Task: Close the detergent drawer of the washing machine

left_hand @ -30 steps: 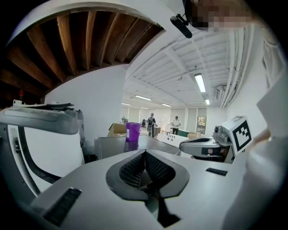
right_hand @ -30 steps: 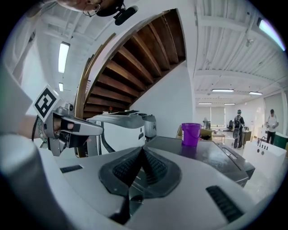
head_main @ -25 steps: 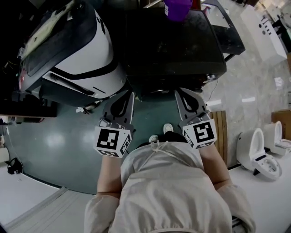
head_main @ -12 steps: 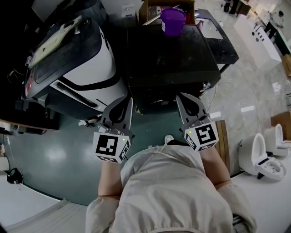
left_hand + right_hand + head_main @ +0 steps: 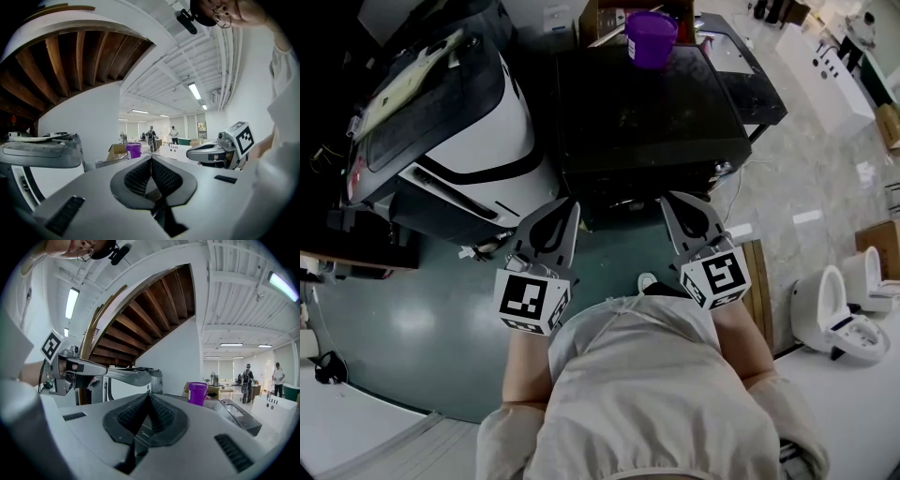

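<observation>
As both hang just off the washing machine's (image 5: 647, 103) front edge, L claw (image 5: 567, 208) & R claw (image 5: 667, 202) are pressed together, empty: blunt tips suit pushing, prob. The detergent drawer's hidden below that edge; in/out unclear.

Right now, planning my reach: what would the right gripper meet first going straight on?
Likely the front edge of the black machine, just ahead of the right gripper; depth is unclear.
</observation>
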Demonstrator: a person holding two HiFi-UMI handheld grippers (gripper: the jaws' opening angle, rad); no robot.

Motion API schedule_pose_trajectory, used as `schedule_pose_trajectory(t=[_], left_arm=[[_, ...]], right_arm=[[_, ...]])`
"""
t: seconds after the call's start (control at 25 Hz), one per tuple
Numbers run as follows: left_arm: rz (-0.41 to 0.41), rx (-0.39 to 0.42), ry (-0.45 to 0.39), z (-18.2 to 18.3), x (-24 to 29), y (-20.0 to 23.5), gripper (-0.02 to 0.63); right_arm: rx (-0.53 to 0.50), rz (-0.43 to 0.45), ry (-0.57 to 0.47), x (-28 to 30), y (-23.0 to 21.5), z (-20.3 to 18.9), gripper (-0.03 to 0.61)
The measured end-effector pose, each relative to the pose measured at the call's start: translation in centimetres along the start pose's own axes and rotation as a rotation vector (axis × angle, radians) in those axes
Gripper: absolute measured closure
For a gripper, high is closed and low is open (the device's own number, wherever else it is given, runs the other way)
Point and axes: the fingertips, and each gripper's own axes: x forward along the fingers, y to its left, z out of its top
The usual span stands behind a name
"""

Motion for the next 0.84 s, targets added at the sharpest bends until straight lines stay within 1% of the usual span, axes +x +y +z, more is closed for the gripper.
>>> schedule_pose_trajectory(t=[0.12,0.36,0.52,0.6,0.84], left_arm=[[0.000,-0.017,0.000,-0.3,-0.3,0.1,0.594],[0.002,-0.036,-0.004,-0.8,-0.9,0.1,0.594],[-0.001,-0.040,-0.003,-0.9,-1.3,0.2,0.594],[-0.002,-0.041,-0.001,-1.1,-1.4,0.2,0.594],[0.004,-0.039,-0.004,-1.4,-2.0,0.5,0.594]], right_arm=[[0.003,-0.009,0.002,-0.2,0.2,-0.1,0.575],[-0.033,-0.015,-0.028,-0.7,1.0,-0.1,0.577],[-0.026,-0.041,-0.025,-0.9,1.2,-0.4,0.577],[-0.034,-0.040,-0.028,-1.0,1.5,-0.6,0.577],[-0.057,-0.049,-0.084,-1.1,2.2,-0.1,0.577]])
